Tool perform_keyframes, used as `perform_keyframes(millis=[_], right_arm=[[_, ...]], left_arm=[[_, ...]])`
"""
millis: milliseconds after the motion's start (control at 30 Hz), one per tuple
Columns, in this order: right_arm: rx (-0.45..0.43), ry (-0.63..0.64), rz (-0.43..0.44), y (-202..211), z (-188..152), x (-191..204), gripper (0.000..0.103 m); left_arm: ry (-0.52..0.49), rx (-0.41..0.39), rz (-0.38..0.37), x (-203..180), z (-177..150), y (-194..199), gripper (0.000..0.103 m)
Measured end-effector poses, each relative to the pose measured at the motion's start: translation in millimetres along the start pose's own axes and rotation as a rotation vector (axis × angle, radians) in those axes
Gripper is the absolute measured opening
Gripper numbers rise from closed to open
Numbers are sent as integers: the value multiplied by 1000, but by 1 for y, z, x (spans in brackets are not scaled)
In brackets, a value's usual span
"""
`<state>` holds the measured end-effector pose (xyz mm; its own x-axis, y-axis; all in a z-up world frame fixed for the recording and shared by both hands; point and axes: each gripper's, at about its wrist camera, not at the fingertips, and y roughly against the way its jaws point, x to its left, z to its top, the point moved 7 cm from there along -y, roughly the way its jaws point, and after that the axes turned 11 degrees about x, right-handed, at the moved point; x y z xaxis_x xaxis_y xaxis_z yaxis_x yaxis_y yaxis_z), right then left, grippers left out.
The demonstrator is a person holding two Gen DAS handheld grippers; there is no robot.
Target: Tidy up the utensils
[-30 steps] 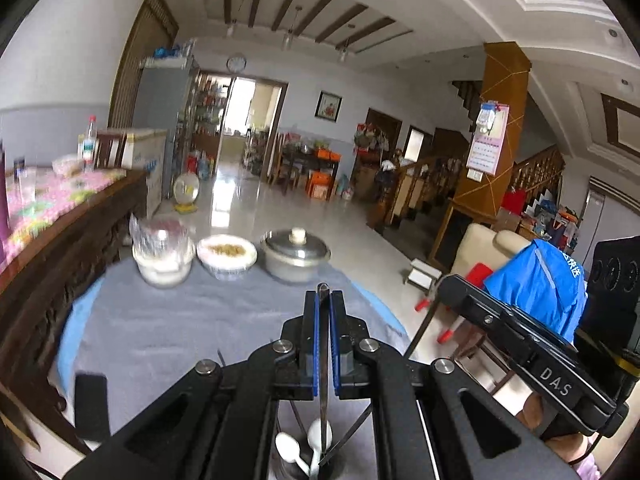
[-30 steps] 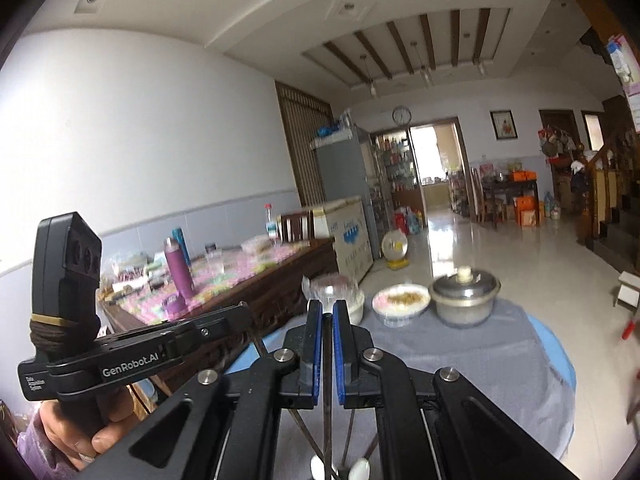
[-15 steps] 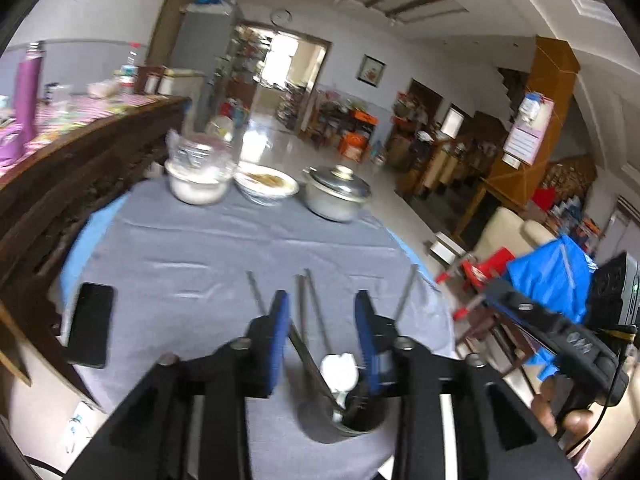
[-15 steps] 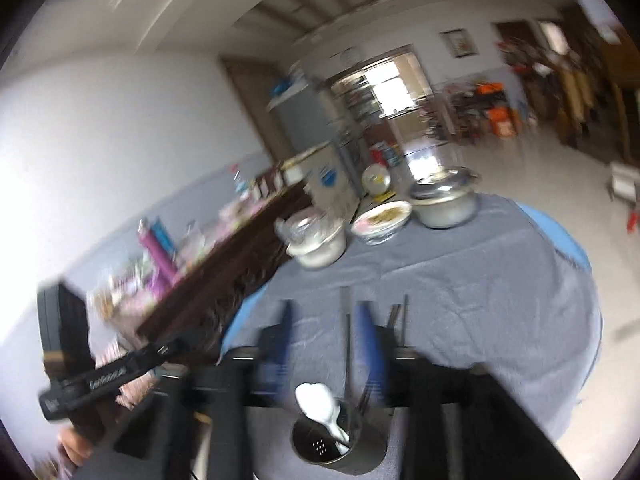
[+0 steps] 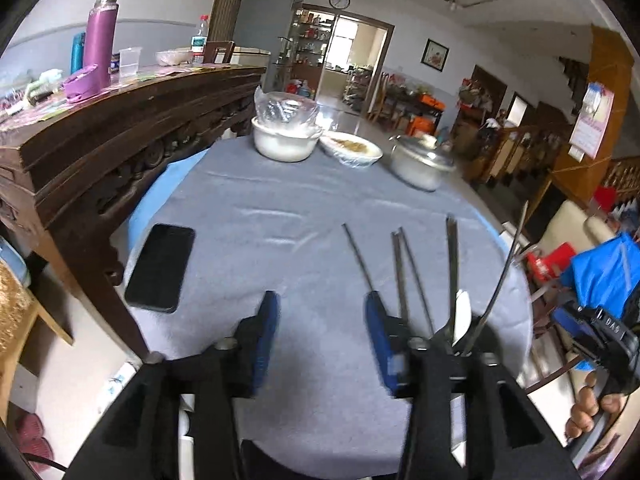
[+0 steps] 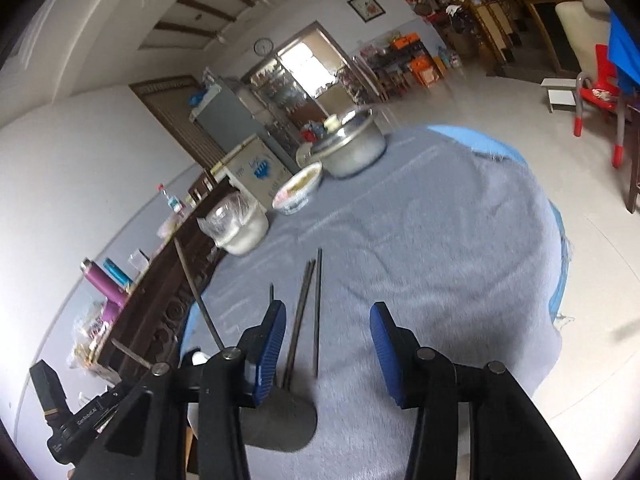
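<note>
While both pairs of tongs stand spread wide with nothing between their blue pads, the left tongs (image 5: 318, 320) hang over the near part of the grey-clothed tabletop (image 5: 280, 216), and the right tongs (image 6: 328, 334) hang over the same cloth from another side. Just beside the right finger of the left tongs stands the utensil holder (image 6: 276, 420), mostly hidden behind that finger in the left view; in the right view it shows as a dark cylinder just beside the left finger of the right tongs. Metal chopsticks (image 5: 404, 276) stick up out of it and fan apart, and a white spoon (image 5: 462, 314) shows among them. A black phone (image 5: 160, 268) lies flat on the cloth to the left, near the edge. At the far side sit a white bowl covered in plastic (image 5: 286, 138), a shallow dish of food (image 5: 352, 148) and a lidded metal pot (image 5: 420, 164) in a row. A dark carved sideboard (image 5: 100, 148) flanks the tabletop, carrying a purple flask (image 5: 102, 36).
</note>
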<state>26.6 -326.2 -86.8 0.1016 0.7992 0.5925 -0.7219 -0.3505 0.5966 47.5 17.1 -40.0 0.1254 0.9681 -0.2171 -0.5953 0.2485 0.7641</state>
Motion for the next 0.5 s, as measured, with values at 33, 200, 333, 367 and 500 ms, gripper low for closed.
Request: perform_keyframes(millis=[33, 200, 333, 367, 500], right_arm=[[7, 0, -2, -2, -3, 2, 48], [67, -12, 1, -15, -25, -3, 48], [90, -10, -10, -19, -36, -5, 48], [92, -10, -11, -19, -38, -5, 48], [94, -14, -13, -16, -40, -6, 48]], left_arm=[[-5, 0, 19, 0, -6, -1, 61], [-28, 28, 67, -4, -20, -7, 63], [-62, 25, 111, -9, -27, -7, 63], [-69, 21, 120, -10, -27, -5, 63], [-79, 9, 143, -10, -26, -1, 63]])
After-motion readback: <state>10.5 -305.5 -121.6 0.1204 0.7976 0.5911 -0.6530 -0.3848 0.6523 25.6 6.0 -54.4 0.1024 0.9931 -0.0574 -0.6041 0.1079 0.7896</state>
